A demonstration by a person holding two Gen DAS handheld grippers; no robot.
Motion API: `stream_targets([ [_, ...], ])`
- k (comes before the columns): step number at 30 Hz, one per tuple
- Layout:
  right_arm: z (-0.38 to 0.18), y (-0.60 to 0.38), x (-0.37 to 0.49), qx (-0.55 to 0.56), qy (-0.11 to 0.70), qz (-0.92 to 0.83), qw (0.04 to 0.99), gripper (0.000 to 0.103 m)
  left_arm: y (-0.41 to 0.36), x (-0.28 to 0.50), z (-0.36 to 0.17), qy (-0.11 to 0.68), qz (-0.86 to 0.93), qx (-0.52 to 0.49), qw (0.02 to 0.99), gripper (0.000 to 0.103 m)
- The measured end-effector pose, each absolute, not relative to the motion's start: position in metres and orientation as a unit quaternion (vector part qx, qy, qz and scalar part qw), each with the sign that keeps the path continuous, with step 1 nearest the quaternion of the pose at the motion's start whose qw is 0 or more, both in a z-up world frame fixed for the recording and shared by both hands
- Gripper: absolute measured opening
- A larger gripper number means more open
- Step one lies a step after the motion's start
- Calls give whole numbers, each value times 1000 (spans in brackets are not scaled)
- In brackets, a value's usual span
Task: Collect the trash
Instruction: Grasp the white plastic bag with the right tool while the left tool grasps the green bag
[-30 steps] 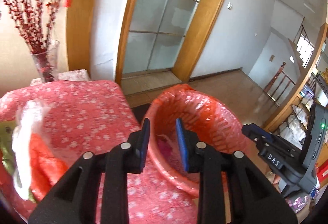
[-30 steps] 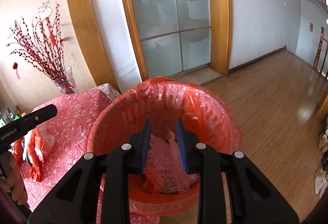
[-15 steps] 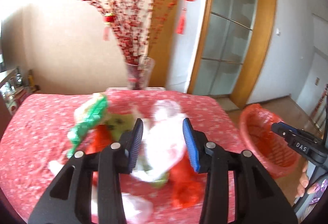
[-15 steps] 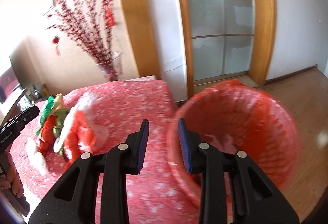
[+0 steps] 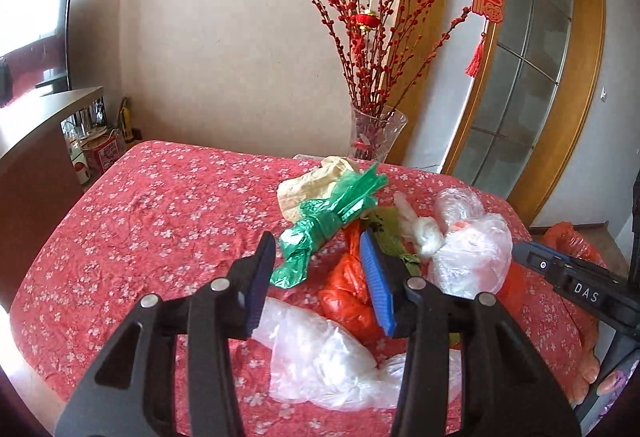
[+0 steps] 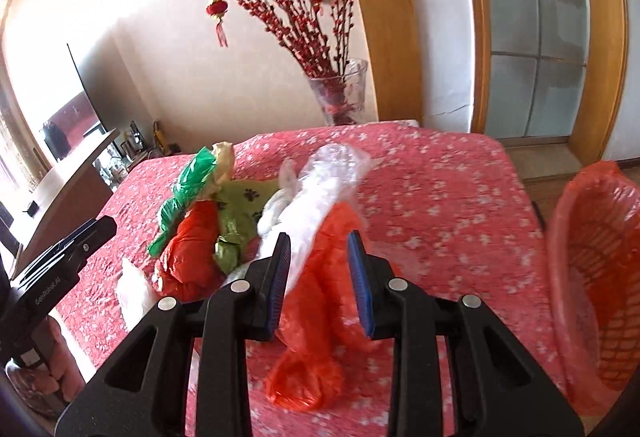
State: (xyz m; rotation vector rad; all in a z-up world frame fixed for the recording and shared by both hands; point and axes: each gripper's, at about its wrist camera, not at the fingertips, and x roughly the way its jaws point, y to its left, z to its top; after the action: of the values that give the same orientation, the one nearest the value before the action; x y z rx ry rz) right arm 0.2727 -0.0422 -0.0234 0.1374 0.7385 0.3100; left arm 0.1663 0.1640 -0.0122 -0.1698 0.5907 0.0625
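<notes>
A pile of crumpled bags lies on the red flowered tablecloth (image 5: 160, 217): a green bag (image 5: 328, 225), a red bag (image 5: 348, 289), a clear bag (image 5: 320, 361) in front and another clear bag (image 5: 468, 249) to the right. My left gripper (image 5: 316, 241) hovers over the green and red bags, its jaws opening, nothing pressed between them. My right gripper (image 6: 319, 237) stands open above a red bag (image 6: 320, 301) and a clear bag (image 6: 320, 177), touching neither. The basket with a red liner (image 6: 596, 261) stands off the table's right side.
A glass vase (image 5: 376, 133) with red berry branches stands at the table's far edge. An olive paw-print bag (image 6: 244, 205) and a beige bag (image 5: 308, 185) lie in the pile. A glass door with a wooden frame is behind on the right, a cabinet on the left.
Both grippers have swung left, away from the red-lined basket and over the pile of bags on the table. The left jaws have spread wider.
</notes>
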Motion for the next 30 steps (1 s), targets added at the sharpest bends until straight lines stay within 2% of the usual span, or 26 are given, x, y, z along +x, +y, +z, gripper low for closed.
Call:
stream_targets([
  [4,-30,-26,283,60,370,148,915,28,174,169,-17,297,36,-93,950,45],
  [12,-39,-21,290,58,378,143,913,5,183,172,-24,301,38,-96,948,45],
  [14,-36,-17,288,52,371,149,915,3,184,175,-25,302,35,-95,948,45],
  [30,33,-35,266,59,273,159,947,2,170,234,-37,348,-1,-61,935,45],
])
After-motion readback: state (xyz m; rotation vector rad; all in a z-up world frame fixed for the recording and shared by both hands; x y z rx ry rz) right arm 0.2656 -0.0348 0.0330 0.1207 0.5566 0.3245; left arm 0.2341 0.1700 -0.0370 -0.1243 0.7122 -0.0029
